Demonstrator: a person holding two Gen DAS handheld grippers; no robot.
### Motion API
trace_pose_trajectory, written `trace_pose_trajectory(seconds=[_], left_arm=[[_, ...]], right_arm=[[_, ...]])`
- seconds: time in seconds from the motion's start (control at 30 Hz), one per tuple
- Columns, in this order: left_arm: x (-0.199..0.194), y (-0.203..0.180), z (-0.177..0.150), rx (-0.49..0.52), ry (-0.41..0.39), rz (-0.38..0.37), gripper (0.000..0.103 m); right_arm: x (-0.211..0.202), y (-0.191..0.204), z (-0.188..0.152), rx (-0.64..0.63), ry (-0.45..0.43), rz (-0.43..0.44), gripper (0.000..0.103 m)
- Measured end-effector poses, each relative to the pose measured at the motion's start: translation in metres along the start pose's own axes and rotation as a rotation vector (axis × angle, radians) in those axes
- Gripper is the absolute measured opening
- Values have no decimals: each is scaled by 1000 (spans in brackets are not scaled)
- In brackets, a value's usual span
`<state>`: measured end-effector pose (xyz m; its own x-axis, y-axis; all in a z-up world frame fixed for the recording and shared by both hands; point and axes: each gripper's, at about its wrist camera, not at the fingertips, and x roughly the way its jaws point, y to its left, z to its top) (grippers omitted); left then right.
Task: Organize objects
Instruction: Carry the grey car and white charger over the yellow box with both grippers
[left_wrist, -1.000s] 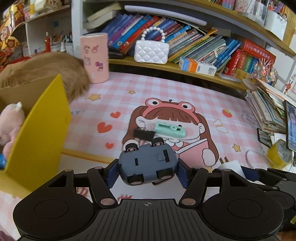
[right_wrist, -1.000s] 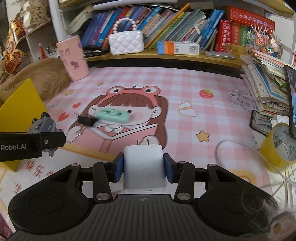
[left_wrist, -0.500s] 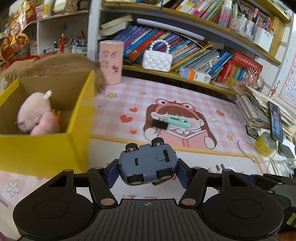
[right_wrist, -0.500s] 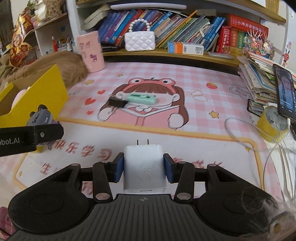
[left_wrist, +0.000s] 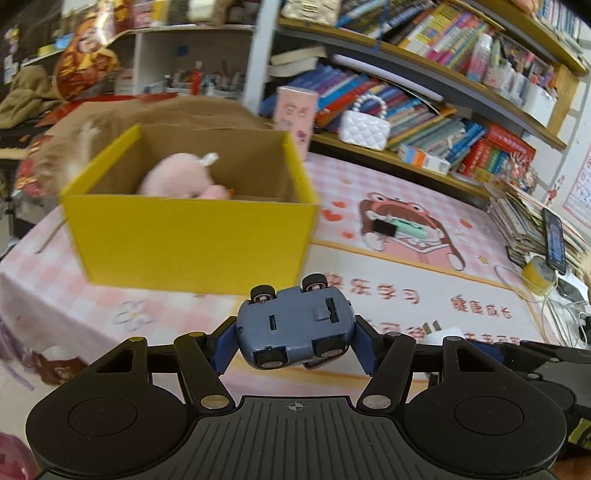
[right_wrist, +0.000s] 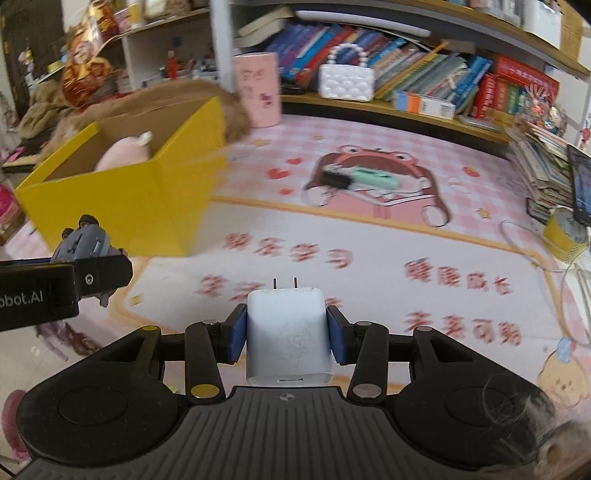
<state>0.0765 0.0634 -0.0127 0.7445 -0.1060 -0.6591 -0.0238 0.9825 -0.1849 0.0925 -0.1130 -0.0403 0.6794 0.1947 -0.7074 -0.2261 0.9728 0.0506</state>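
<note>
My left gripper (left_wrist: 295, 343) is shut on a blue-grey toy car (left_wrist: 295, 325), belly up, held above the mat in front of the yellow cardboard box (left_wrist: 192, 240). The box holds a pink plush toy (left_wrist: 177, 177). My right gripper (right_wrist: 286, 332) is shut on a white charger plug (right_wrist: 288, 332), prongs forward, above the mat. The left gripper with the toy car (right_wrist: 83, 240) shows at the left of the right wrist view, near the yellow box (right_wrist: 147, 199). A mint green device with a black end (left_wrist: 402, 229) lies on the cartoon girl print; it also shows in the right wrist view (right_wrist: 364, 179).
A pink cup (right_wrist: 256, 88) and white beaded purse (right_wrist: 345, 81) stand at the back by the bookshelf. A brown furry thing (left_wrist: 110, 118) lies behind the box. Stacked books and a phone (right_wrist: 580, 184), yellow tape roll (right_wrist: 565, 232) and cables sit on the right.
Both grippers have pulled back and swung left, each keeping its grip. The yellow box has come into fuller view, now straight ahead of the left gripper.
</note>
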Motion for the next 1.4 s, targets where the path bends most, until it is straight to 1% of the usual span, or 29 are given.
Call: trace_pose_trajectory(seconds=[0.17, 0.33, 0.5, 0.63, 0.87, 1.1, 1.4], left_arm=[[-22, 34, -10, -8, -19, 34, 63], [-40, 67, -15, -39, -42, 82, 63], [-56, 94, -16, -68, -69, 117, 63], [-65, 109, -16, -90, -87, 130, 63], [-73, 124, -10, -112, -115, 130, 63], [-79, 130, 6, -127, -171, 117, 63], [-75, 132, 50, -125, -271, 126, 63]], right_arm=[[-7, 44, -10, -38, -15, 42, 41], [-11, 80, -11, -64, -28, 70, 41], [-14, 111, -9, -97, -44, 98, 41], [-16, 128, -5, -120, -56, 113, 41], [-19, 144, 3, -139, -73, 127, 41], [-20, 149, 21, -139, -96, 144, 41], [-14, 153, 71, -124, -174, 194, 41]])
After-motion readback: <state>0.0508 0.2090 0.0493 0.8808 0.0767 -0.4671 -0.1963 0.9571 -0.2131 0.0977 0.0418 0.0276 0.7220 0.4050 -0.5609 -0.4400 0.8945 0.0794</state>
